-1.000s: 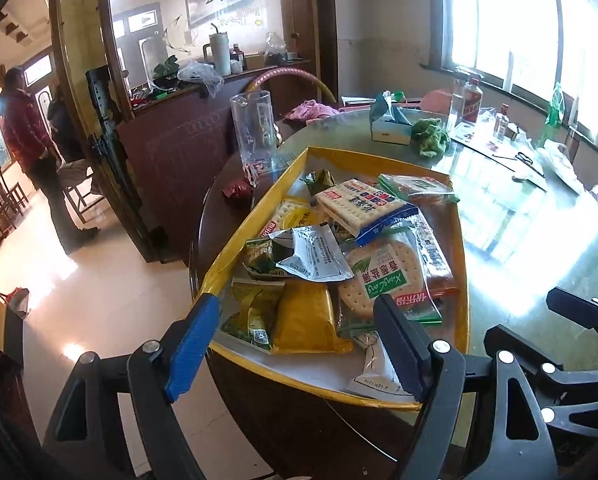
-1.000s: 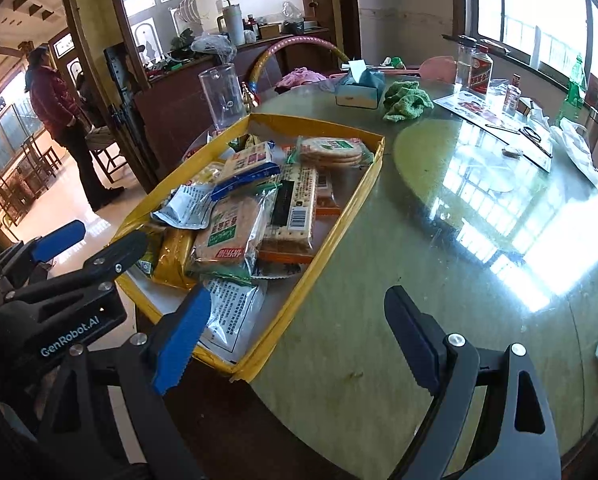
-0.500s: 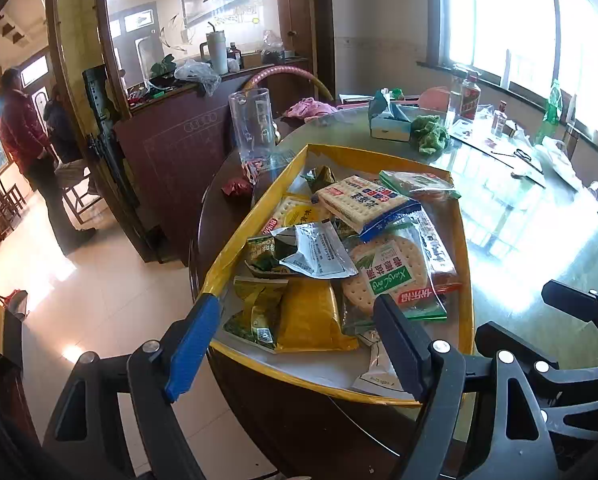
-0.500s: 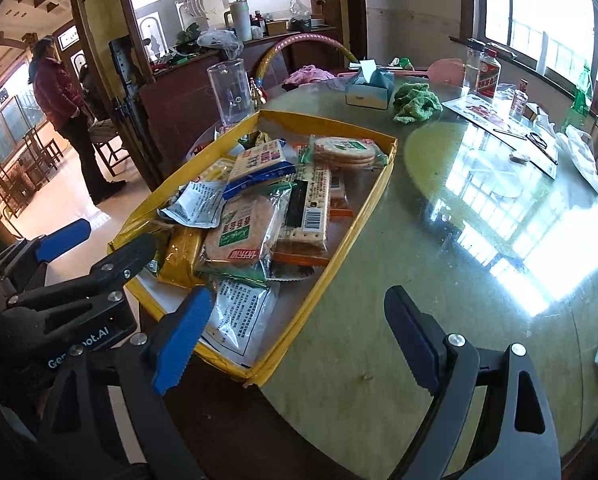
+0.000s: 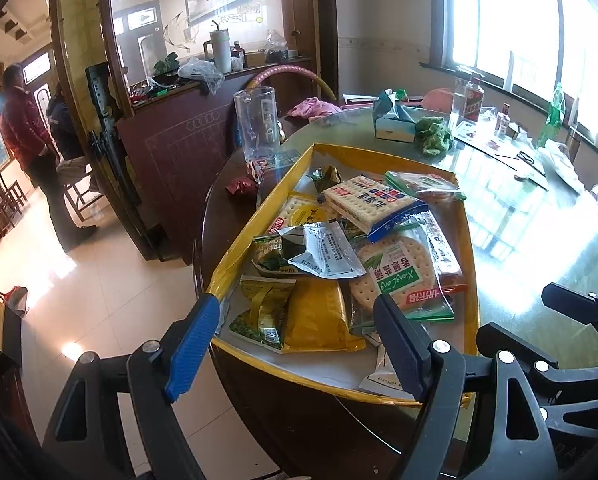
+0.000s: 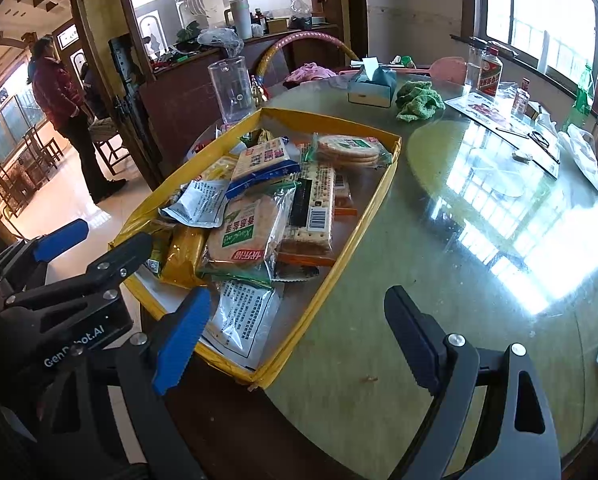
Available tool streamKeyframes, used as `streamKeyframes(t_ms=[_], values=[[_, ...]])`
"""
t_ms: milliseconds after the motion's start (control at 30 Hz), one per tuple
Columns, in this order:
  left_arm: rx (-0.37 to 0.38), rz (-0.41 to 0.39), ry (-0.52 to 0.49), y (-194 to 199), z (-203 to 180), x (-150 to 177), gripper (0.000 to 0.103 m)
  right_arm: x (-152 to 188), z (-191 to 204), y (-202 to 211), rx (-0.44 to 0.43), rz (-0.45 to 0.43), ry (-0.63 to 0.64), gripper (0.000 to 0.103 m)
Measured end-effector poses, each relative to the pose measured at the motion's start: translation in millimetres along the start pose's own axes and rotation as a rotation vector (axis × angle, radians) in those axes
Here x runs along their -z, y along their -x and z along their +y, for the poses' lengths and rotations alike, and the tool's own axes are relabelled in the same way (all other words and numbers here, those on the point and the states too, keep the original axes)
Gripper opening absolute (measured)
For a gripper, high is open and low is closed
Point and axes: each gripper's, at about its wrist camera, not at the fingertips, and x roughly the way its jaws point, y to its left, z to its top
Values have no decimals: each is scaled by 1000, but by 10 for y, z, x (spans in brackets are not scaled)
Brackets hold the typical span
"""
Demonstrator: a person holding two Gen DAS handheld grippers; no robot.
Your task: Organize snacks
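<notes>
Jaws wide and empty on our left gripper point(image 5: 299, 344) and right gripper point(image 6: 299, 344), near the yellow tray point(image 6: 379, 184) of snack packets point(image 6: 243, 228).

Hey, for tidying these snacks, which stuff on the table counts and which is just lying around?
For the job: yellow tray, cracker packs, round biscuit pack, white sachets.
Lying about: clear jug, tissue box, green cloth, bottle.

The yellow tray point(image 5: 469, 248) of snacks on the round table point(image 6: 439, 264) is viewed obliquely downward at close range from its near edge by both wrist cameras, centred in the left view and left of centre in the right.
</notes>
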Motion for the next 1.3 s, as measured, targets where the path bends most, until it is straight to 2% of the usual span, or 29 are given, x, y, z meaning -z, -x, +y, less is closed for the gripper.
streamKeyframes(t_ms=[1000, 1300], values=[[-3, 5, -4, -2, -6, 29, 80, 28, 5, -15, -2, 2, -2, 88], [25, 39, -16, -66, -11, 71, 79, 32, 3, -19, 6, 15, -3, 88]])
